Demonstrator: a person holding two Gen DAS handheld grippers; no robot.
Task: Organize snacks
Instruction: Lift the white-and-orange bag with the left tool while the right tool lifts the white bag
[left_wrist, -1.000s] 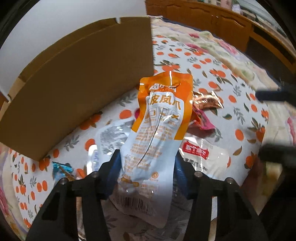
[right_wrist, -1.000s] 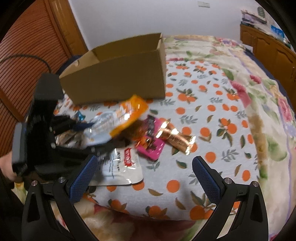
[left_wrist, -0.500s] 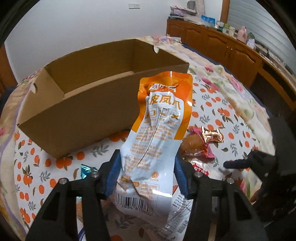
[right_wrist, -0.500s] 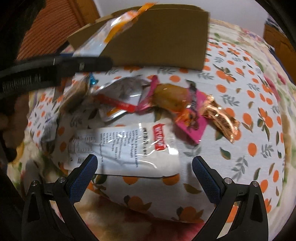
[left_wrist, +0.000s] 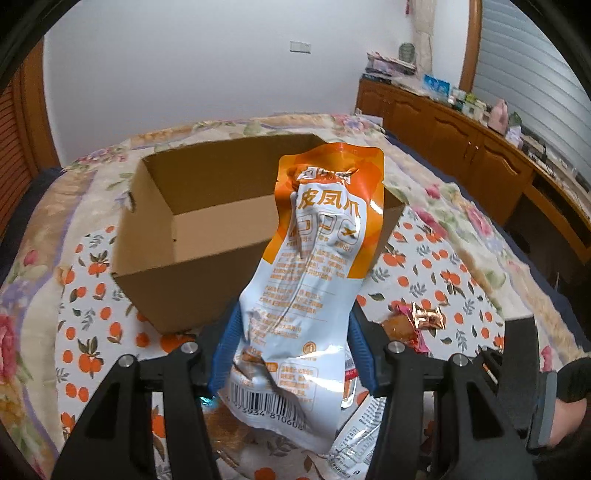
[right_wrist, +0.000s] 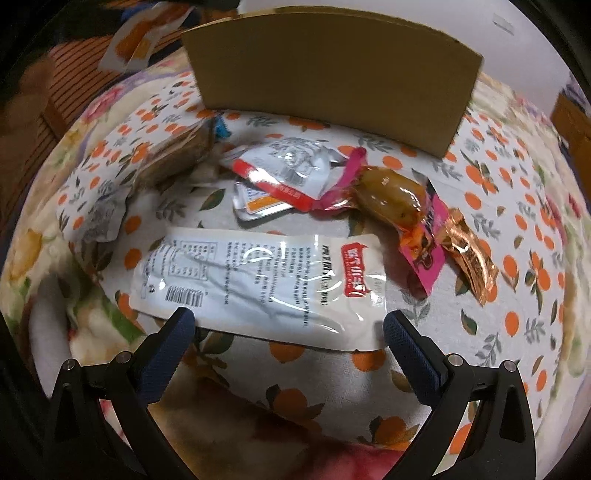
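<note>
Setting: a home bedroom. Work surface is a bed (left_wrist: 461, 236) covered with a floral quilt and a sheet printed with oranges (right_wrist: 517, 229). Long run of wooden cabinets (left_wrist: 461, 140) along one wall, top cluttered with small household items. Plain white wall (left_wrist: 184, 66) with a switch plate (left_wrist: 300, 46). Slatted wooden door (left_wrist: 14, 140) at the left edge; ribbed blind (left_wrist: 524, 62) at the right.
</note>
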